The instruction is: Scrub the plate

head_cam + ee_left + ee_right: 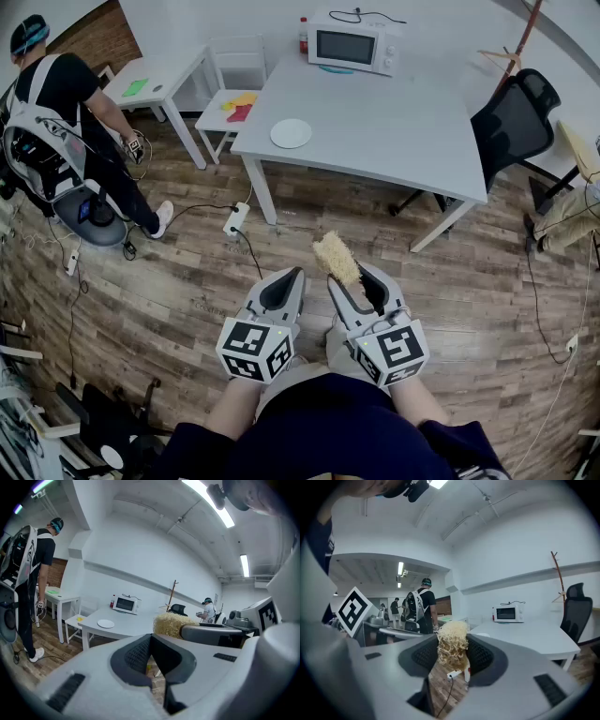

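Wooden floor runs under everything; at 10 o'clock on it stands a person, clear of the work. Next, at 12 o'clock from the grippers and well apart from them, the plate lies on the table, near the table's 9 o'clock edge; scrubbing has not begun. The left gripper has its jaws together with nothing between them. Just beside it, the right gripper is clamped on a straw-coloured scrubber, pinched at its lower end, the rest standing out past the jaw tips. A chair sits at 2 o'clock by the table.

Risks, as I judge them: the plate is loose and close to the edge, so a hard stroke toward 9 o'clock could slide it off unless the left gripper opens and steadies it. The scrubber is held by a short length only; pressing on its free end could bend it or work it out of the jaws. A power strip and its cable lie on the floor at 11 o'clock, on the way to the table, and could catch a foot.

The plate lies flat, face up; being round, it has no long axis. The scrubber's long axis runs along the jaws, from 5 to 11 o'clock in the head view, free end toward 11.
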